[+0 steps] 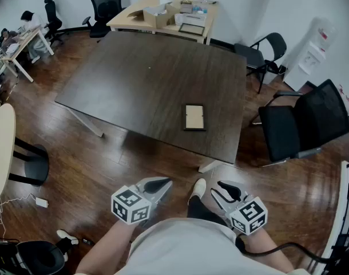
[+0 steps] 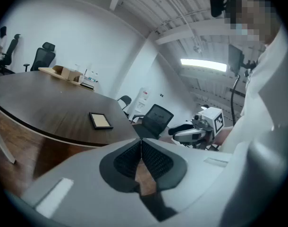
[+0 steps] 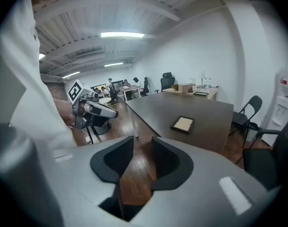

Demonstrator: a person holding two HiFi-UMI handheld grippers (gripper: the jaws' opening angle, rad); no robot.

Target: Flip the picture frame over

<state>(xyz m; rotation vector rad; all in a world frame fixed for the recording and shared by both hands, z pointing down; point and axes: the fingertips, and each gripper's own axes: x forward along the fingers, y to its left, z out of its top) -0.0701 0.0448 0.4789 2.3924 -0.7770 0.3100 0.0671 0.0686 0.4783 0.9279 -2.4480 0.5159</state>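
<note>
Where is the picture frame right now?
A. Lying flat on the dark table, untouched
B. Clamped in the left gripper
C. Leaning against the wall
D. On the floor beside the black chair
A: the picture frame lies flat on the dark table, and the left gripper and right gripper both hang well short of it.

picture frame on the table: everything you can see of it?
The picture frame is small and rectangular, with a thin dark border around a plain tan panel facing up; front or backing, cannot tell. It lies flat on the dark wooden table, near its closer edge, toward the right. Only the table touches it.
</note>
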